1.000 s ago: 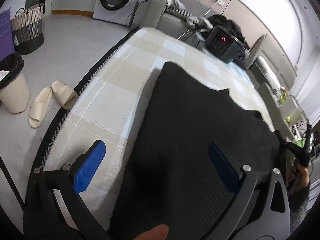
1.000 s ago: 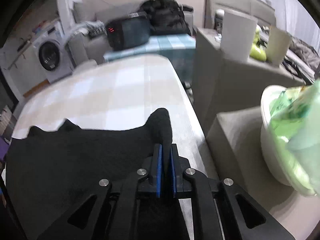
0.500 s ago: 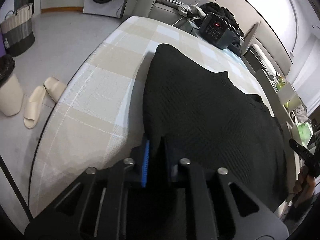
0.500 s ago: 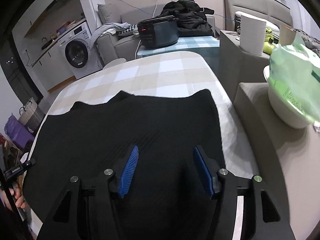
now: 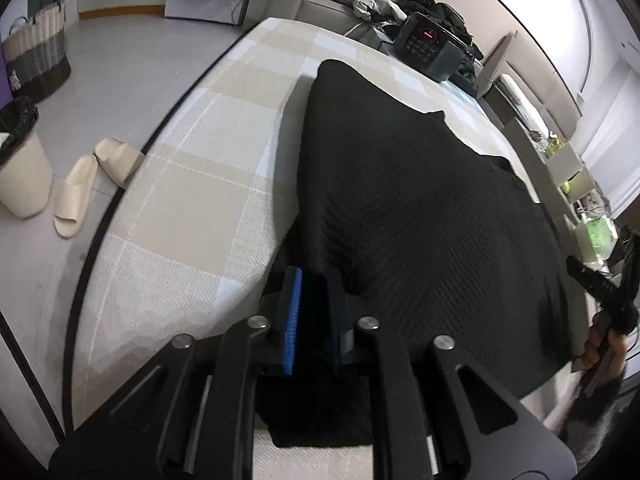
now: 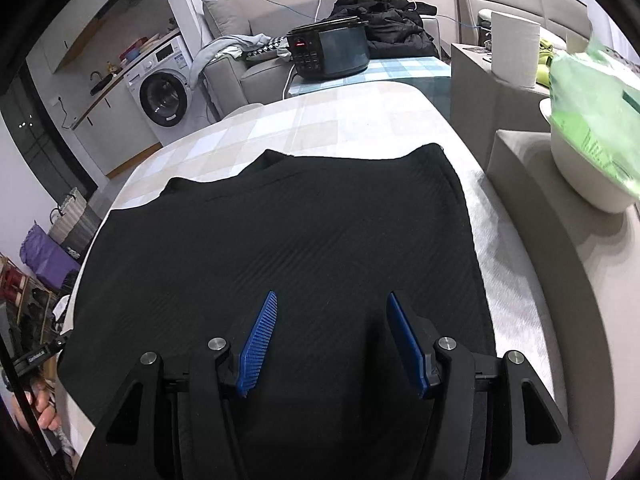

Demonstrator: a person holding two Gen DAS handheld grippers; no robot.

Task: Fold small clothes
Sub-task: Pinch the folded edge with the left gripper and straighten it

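A black knitted garment [image 5: 420,208] is spread flat on a checked bench [image 5: 208,168], reaching ahead of both grippers toward the far edge.

The left gripper [image 5: 314,312] is nearly closed on the near left edge of the garment: a fold of the knit is pinched between its blue pads, and a little of the cloth hangs beneath the fingers. Its jaws have eased slightly wider in the last moment, yet cloth is seen between them. The hold is judged to be there so that this corner can be lifted and carried over for a fold.

The right gripper [image 6: 332,340] stands about half open above the near right part of the garment [image 6: 280,240], with both pads apart and nothing held; only flat knit lies under and between them. It has just been opened. It is judged to be free so that a new hold can be taken on the near right corner, matching the left one.

A dark cooker [image 6: 332,52] stands well beyond the garment, and a white bowl [image 6: 588,176] sits to the right of the right gripper, off the bench.
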